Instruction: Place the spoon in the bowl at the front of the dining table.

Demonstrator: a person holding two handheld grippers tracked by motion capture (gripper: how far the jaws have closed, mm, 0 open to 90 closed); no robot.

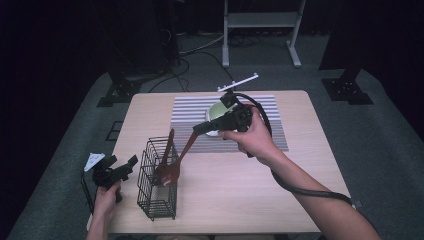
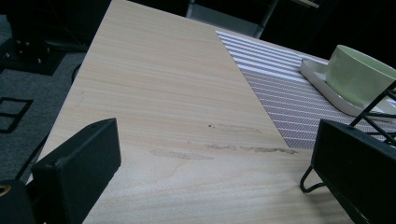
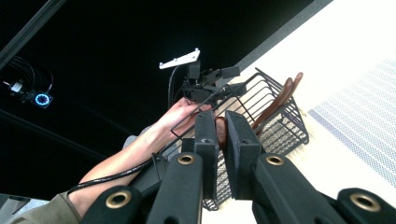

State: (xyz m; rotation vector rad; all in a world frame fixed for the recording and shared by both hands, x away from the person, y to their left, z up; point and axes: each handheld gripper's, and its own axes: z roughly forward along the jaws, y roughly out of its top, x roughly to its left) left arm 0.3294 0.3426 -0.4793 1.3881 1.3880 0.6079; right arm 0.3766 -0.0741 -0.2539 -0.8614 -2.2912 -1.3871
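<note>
Right now my right gripper [image 1: 200,128] is clamped on the handle end of a dark brown wooden spoon [image 1: 176,162], its jaws pressed in tight against the wood with only that thin handle between them; in the right gripper view the reddish-brown handle [image 3: 220,132] shows as a narrow strip squeezed between the two black pads. The spoon slopes down and away from the jaws, and its bowl sits inside the black wire basket [image 1: 158,200], which stands upright on the pale wooden table [image 1: 225,200] near my side of it. A second brown wooden utensil [image 1: 165,152] already leans inside the same basket, just beside the spoon I hold. My right hand [image 1: 252,137] hovers over the near edge of the grey and white striped placemat [image 1: 272,107], and behind it sits a pale green bowl [image 1: 217,107] on a white plate [image 2: 322,88] on that mat. My left gripper [image 1: 120,170] rests at the table's left edge, just beside the basket, held in my left hand [image 1: 106,200]; its two jaws stand spread wide with nothing between them, and in the left gripper view only bare tabletop lies in that gap, with the basket's wire foot [image 2: 310,179] close to one jaw.
</note>
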